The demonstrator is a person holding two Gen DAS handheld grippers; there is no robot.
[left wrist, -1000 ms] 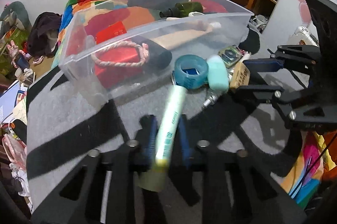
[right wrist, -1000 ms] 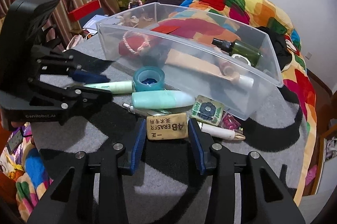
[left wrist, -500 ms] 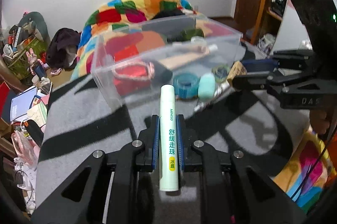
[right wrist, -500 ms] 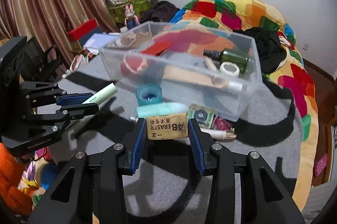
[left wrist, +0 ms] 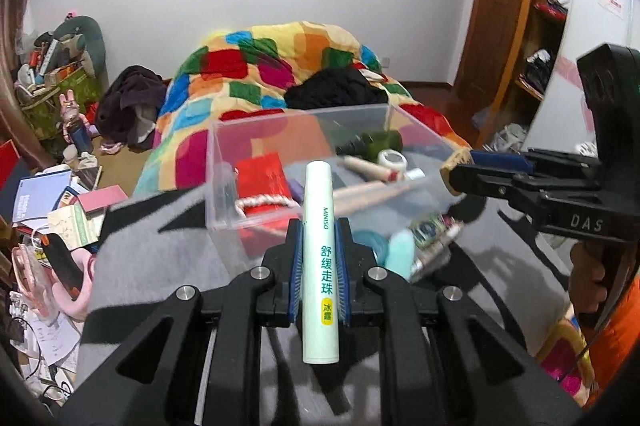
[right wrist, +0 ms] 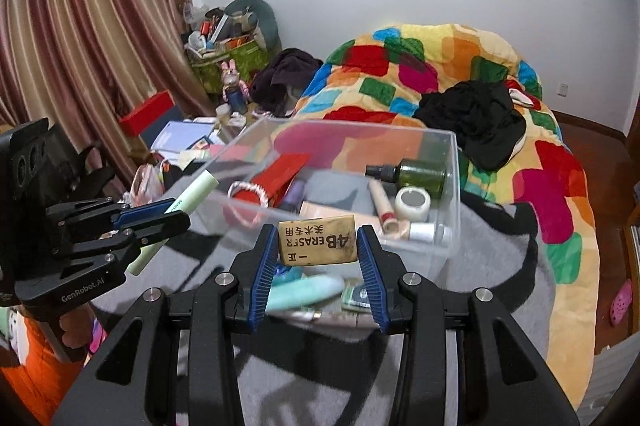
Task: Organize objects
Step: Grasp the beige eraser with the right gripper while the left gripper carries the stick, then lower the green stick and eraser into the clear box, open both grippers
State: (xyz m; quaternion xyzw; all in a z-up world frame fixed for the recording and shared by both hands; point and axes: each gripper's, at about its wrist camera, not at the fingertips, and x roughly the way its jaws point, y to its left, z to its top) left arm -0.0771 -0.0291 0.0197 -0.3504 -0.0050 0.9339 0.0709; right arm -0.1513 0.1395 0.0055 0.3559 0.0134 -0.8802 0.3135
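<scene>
While bin (right wrist: 448, 162) holds bottle (right wrist: 416, 172), tape (right wrist: 413, 202)

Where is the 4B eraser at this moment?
The 4B eraser sits clamped in the right gripper, lifted just in front of the clear plastic bin's near wall.

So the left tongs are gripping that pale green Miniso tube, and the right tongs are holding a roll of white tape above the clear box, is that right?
Nearly. The left tongs do grip the pale green Miniso tube. But the right tongs hold a tan 4B eraser, not tape, as the right wrist view shows. The roll of white tape lies inside the clear box.
</scene>
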